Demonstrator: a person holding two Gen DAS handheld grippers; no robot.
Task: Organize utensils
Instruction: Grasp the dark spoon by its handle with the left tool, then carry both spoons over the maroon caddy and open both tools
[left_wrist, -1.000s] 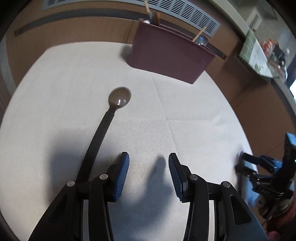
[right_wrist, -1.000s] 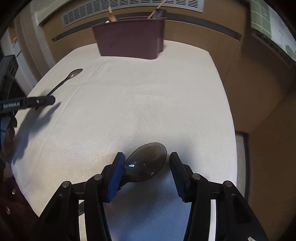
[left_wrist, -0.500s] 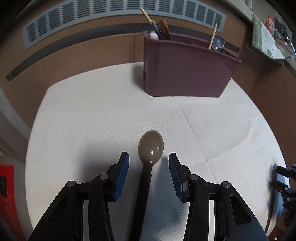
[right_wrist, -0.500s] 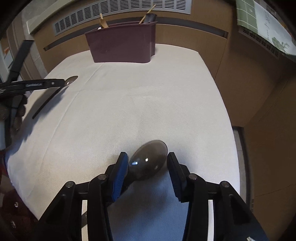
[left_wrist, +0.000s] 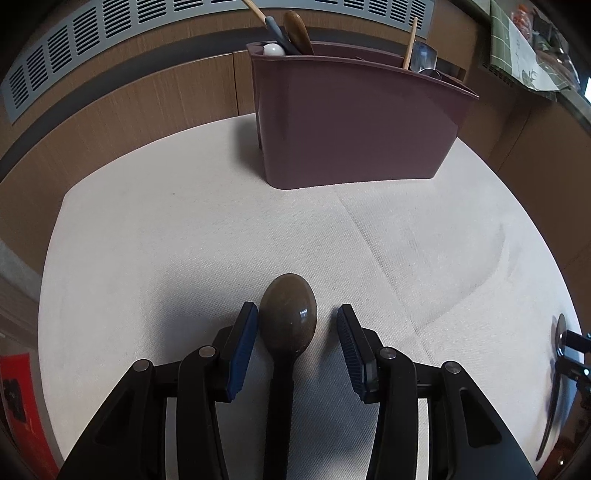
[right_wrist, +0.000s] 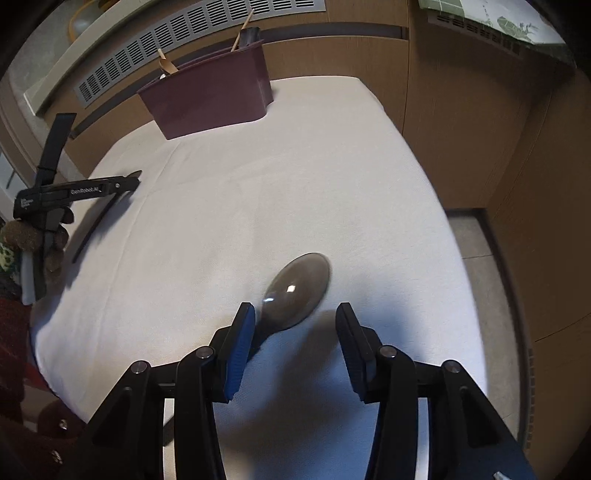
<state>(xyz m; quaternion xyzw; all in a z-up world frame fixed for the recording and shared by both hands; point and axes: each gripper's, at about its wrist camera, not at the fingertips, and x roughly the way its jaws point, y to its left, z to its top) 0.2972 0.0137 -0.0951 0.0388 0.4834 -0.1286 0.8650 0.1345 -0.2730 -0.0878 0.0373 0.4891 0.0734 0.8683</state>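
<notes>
A dark-handled spoon with a brown bowl (left_wrist: 288, 325) lies on the white tablecloth (left_wrist: 184, 240), its bowl between the open fingers of my left gripper (left_wrist: 295, 332). A grey metal spoon (right_wrist: 299, 291) lies on the cloth with its bowl between the open fingers of my right gripper (right_wrist: 291, 328), close to the left finger. A maroon utensil caddy (left_wrist: 354, 122) stands at the far side of the table, holding several utensils. It also shows in the right wrist view (right_wrist: 210, 99).
The left gripper (right_wrist: 74, 192) shows at the left in the right wrist view, over the dark spoon handle (right_wrist: 96, 229). The table's right edge (right_wrist: 436, 192) drops to the floor. Wooden panelling and a vent grille (left_wrist: 110, 33) run behind the table.
My left gripper has swung over the dark spoon and moved forward, so its bowl now sits between the fingers. My right gripper has shifted slightly; the grey spoon's bowl now lies further ahead.
</notes>
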